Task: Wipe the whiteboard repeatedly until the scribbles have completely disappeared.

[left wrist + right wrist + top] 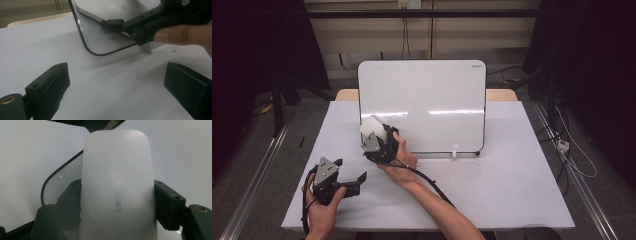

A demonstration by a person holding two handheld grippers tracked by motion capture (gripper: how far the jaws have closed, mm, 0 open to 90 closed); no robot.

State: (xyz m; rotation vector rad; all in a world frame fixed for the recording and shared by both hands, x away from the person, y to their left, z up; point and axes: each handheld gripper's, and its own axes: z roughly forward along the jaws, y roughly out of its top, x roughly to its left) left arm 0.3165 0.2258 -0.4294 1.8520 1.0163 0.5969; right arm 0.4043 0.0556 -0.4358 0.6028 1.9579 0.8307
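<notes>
Nearest the camera, the left tongs [349, 175] rested spread and empty on the desk [492, 190], while the right tongs [374, 131] pinched the white eraser [117, 185] lengthwise against the whiteboard [432, 100]'s lower-left corner.

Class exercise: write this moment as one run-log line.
right gripper: shut on eraser, at whiteboard lower left | left gripper: open, over table | marker: upright by whiteboard
</notes>
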